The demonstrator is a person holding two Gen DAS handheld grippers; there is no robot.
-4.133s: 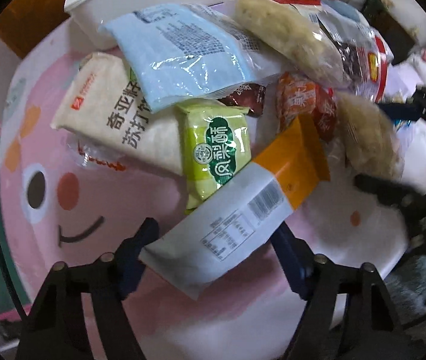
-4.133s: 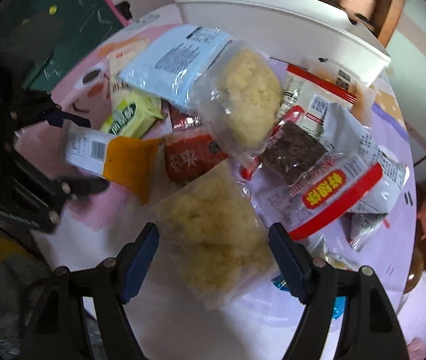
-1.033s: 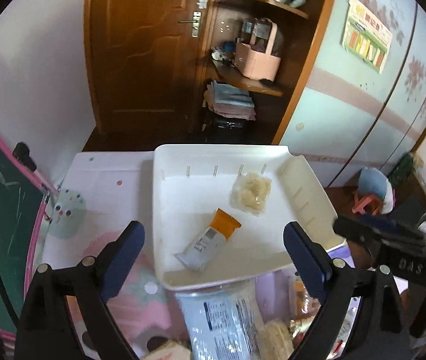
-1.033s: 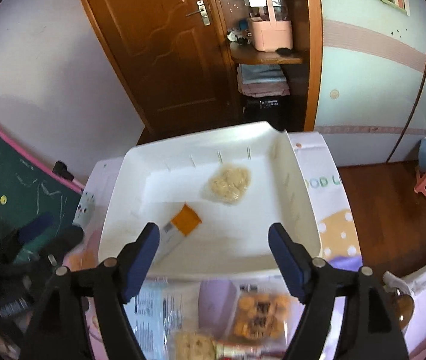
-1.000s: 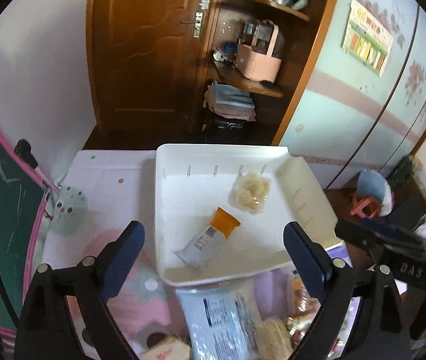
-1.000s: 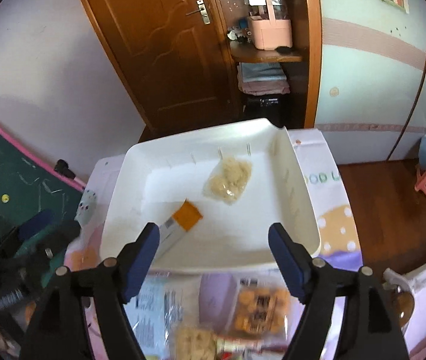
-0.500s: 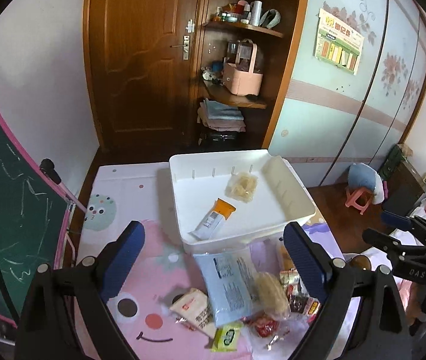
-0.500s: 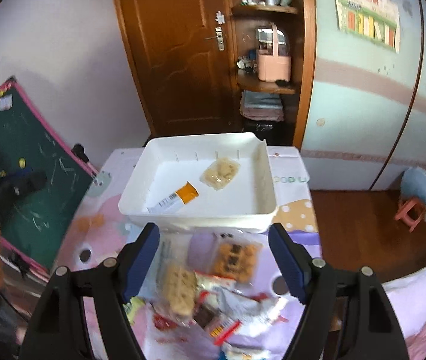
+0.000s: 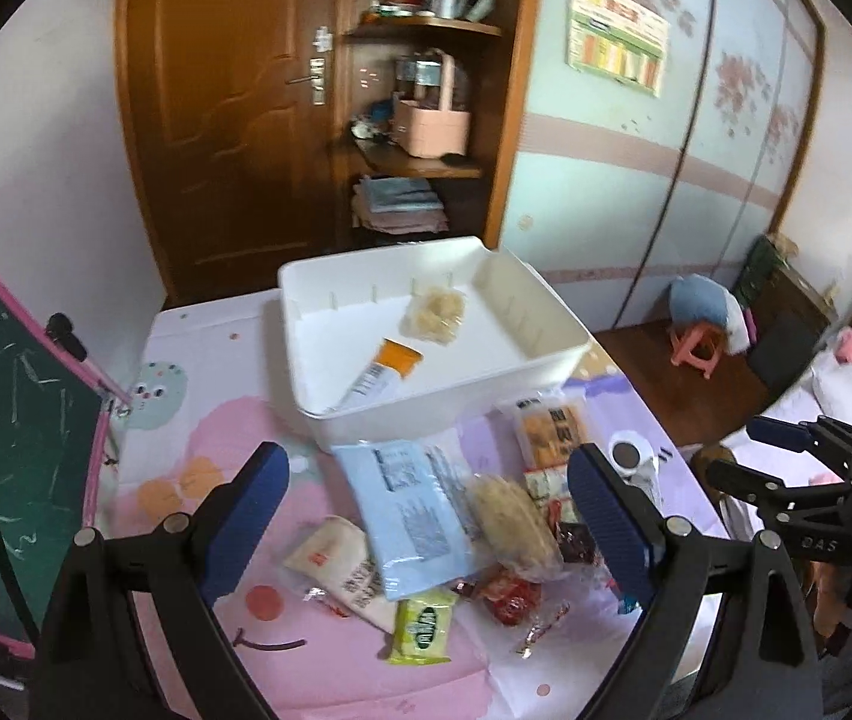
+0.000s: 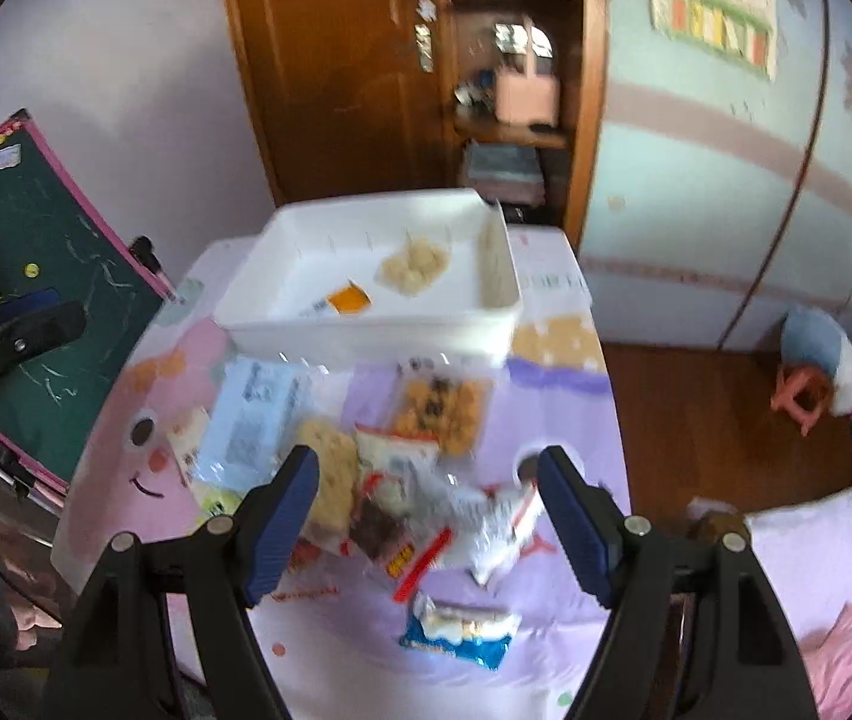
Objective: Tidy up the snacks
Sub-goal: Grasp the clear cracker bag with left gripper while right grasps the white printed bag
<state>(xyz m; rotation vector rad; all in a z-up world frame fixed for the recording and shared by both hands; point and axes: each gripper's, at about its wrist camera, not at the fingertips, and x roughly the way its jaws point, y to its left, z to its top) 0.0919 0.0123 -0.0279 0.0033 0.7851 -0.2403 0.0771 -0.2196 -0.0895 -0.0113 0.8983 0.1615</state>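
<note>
1. White plastic, a wide bin [image 9: 552, 324], sits at the far end of the small table [image 9: 198, 360], and two snacks already lie in it: an orange-and-white packet [image 9: 383, 373] near the middle and a clear bag of pale puffs [image 9: 433, 313] towards the back wall.

2. Most of the snacks are not yet in the bin. They make a loose heap [image 9: 474, 516] on the pink and lilac cloth just in front of it: a pale blue packet [image 9: 408, 504], a beige cracker pack [image 9: 339, 564], a small green packet [image 9: 423, 624], a clear bag of orange biscuits [image 10: 441, 408] and, nearest the table's front edge, a blue-and-white wrapper [image 10: 459, 636].

3. Left gripper [image 9: 426, 525] hangs high above the heap, jaws spread wide and nothing between them.

4. Right gripper [image 10: 426, 525] is likewise splayed and empty, well above the table; its view is smeared, so small print and edges there cannot be read.

5. Judging by this, the work is early, and the next move looks to be a descent onto one packet.

6. Risks as I see them:
   - The packets overlap, so closing on one may drag a neighbour along or flick it off the table.
   - Slick film wrappers could slide out of a pinch on the way to the bin.
   - The puffs and biscuits would crush under a hard squeeze.
   - The blue-and-white wrapper lies close to the front edge and a nudge could send it over.
   - Two grippers reaching into one heap could knock each other.
</note>
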